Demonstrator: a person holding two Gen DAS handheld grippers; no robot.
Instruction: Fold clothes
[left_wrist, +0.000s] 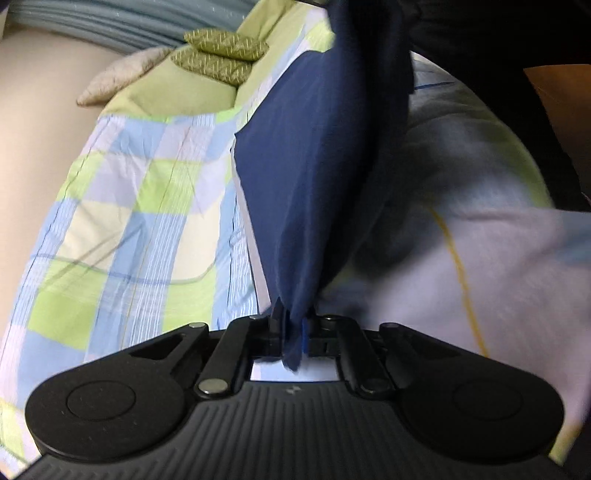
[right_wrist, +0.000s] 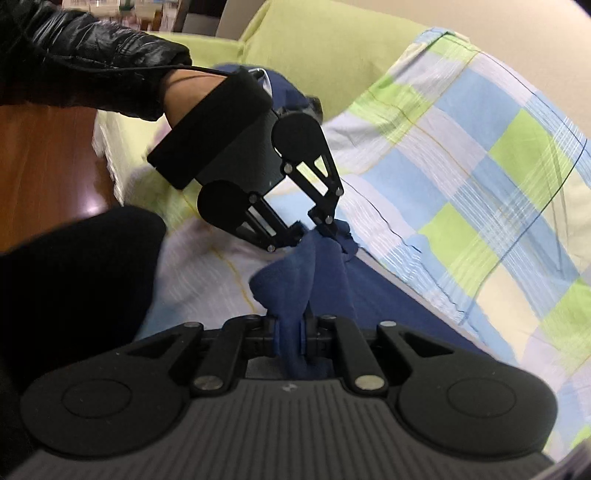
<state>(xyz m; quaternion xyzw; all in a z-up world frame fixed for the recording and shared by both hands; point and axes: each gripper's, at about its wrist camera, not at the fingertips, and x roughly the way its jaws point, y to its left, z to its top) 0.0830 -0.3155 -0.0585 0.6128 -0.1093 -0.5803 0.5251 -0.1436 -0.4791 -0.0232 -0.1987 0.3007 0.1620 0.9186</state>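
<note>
Left wrist view: left gripper (left_wrist: 291, 332) clenched on a thin corner of the navy garment (left_wrist: 314, 166); a bit of cloth pokes out behind the pads toward the camera.
Garment, left view: hangs as a taut sheet running from the jaws up to the far top edge of frame, lifted off the checked bedsheet (left_wrist: 129, 206).
Only in left view: two olive patterned cushions (left_wrist: 225, 53) stacked at the far end, a beige cushion (left_wrist: 122, 74) just left of them, plain beige wall on the left, grey-blue striped fabric across the top. Right half is blurred pale cloth (left_wrist: 480, 221) with a yellow line.
Right wrist view: right gripper (right_wrist: 290, 332) clenched on a thicker bunched fold of the same navy garment (right_wrist: 291, 273).
Garment, right view: twisted rope of cloth spans between the two grippers; the rest lies flat on the bed to the right, near the camera.
Only in right view: left gripper (right_wrist: 316, 230) seen from outside, jaws closed on the far end of the twist; person's hand (right_wrist: 184, 92) under the strap, black shiny sleeve (right_wrist: 85, 55), dark trouser leg (right_wrist: 74, 277) at near left, reddish wood floor (right_wrist: 40, 166), lime-green cover (right_wrist: 314, 48) at the far end.
Both views: checked blue/green/white bedsheet (right_wrist: 480, 184) beneath the garment.
Spacing: grippers near each other, not touching.
</note>
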